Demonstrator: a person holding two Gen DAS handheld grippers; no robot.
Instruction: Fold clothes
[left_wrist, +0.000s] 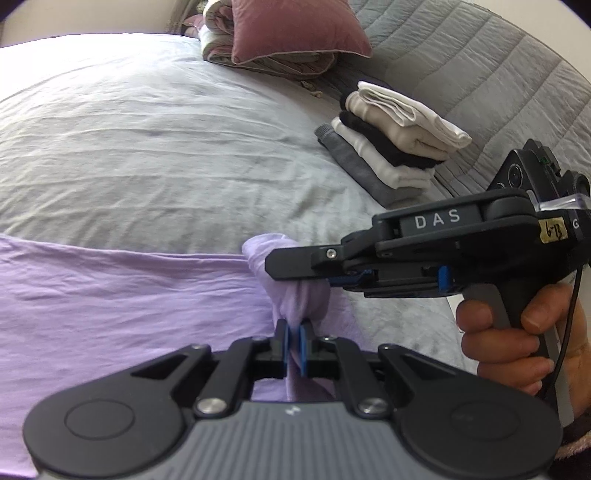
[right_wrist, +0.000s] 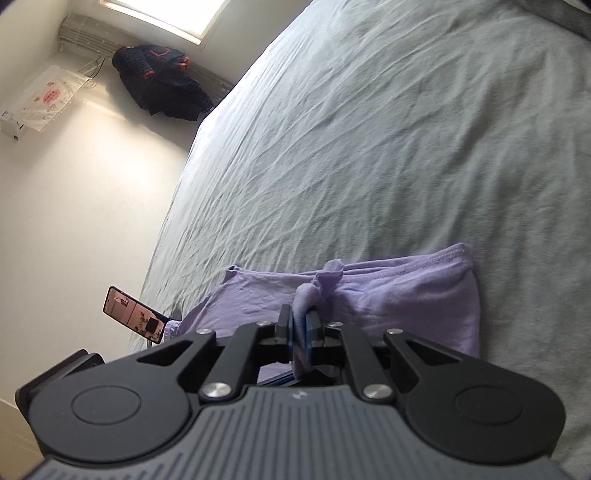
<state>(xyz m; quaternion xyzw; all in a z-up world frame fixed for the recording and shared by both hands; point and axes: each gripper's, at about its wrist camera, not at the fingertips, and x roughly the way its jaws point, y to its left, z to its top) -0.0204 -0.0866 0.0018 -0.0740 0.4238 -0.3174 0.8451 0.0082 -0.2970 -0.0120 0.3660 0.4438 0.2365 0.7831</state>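
Item: purple garment (left_wrist: 122, 295), spread on the near part of my bed (left_wrist: 166, 155). My left tool (left_wrist: 294, 334) pinched tight on a bunched fold; right tool (right_wrist: 301, 325) likewise clamped on cloth. Folded clothes stack (left_wrist: 391, 136) far right.

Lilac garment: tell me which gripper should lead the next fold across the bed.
Probably the left gripper. Both grippers pinch the same bunched corner of the lilac garment, but the left views the cloth spread out on the bed; the right gripper enters sideways.
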